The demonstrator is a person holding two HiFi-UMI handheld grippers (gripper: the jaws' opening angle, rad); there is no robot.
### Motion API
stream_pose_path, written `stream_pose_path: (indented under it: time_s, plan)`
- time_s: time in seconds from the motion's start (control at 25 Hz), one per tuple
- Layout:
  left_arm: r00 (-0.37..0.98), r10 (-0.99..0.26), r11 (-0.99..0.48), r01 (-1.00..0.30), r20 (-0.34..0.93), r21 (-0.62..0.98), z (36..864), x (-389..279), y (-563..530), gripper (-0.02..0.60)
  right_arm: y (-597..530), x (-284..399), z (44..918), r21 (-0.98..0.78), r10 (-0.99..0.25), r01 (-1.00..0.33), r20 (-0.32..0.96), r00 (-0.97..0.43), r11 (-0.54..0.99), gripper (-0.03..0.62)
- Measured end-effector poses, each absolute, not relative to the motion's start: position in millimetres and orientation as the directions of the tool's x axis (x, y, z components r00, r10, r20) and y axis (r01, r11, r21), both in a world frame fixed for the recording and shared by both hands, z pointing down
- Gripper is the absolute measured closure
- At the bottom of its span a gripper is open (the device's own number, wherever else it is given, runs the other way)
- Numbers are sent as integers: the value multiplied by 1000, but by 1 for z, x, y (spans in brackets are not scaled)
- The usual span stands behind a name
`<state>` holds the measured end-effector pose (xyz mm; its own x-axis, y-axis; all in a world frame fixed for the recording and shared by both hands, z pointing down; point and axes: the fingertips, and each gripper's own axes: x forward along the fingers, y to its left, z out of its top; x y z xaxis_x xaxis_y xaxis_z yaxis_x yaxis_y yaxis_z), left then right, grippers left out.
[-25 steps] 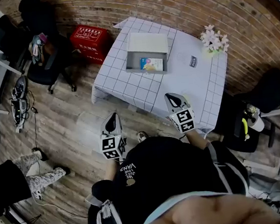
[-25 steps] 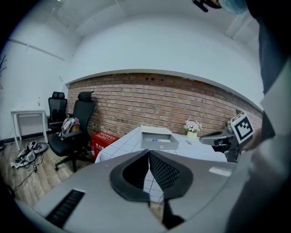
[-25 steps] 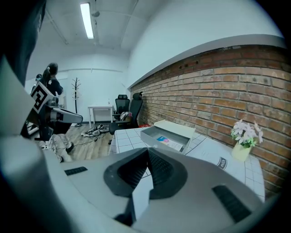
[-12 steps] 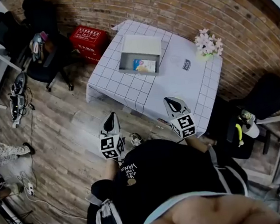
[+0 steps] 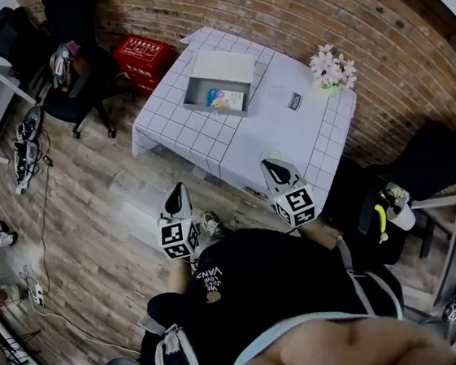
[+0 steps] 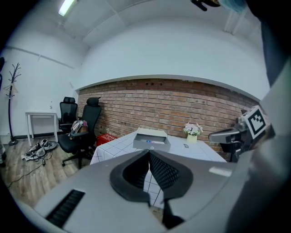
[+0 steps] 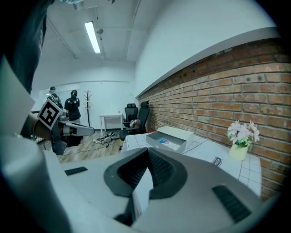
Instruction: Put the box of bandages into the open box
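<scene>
Pressed together with nothing pinched: left tool [image 5: 175,190] over the wooden floor [image 5: 90,193], right tool [image 5: 269,165] by the near edge of the checked surface [image 5: 289,142]. Both well apart from the open box [image 5: 223,65]. Lying inside that box, toward its right side: the box of bandages [image 5: 227,99]. At the surface's far right corner, beside the brick wall: flowers [image 5: 328,65].

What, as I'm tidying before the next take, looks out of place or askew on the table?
Nothing stands out: the open box sits flat on the table, the bandage box lies inside it, and the flowers stand upright.
</scene>
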<state>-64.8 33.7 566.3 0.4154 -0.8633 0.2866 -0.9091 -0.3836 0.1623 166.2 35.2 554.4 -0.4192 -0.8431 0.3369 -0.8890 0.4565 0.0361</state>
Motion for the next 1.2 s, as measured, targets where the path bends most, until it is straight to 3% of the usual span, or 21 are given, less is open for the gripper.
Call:
stream_pose_path:
  time_s: [1.2]
  plan:
    - [333,-892,-304,-942,305,140,569,-46,122,571,98,184,561,-32,-800,-850,322,-506,525,591]
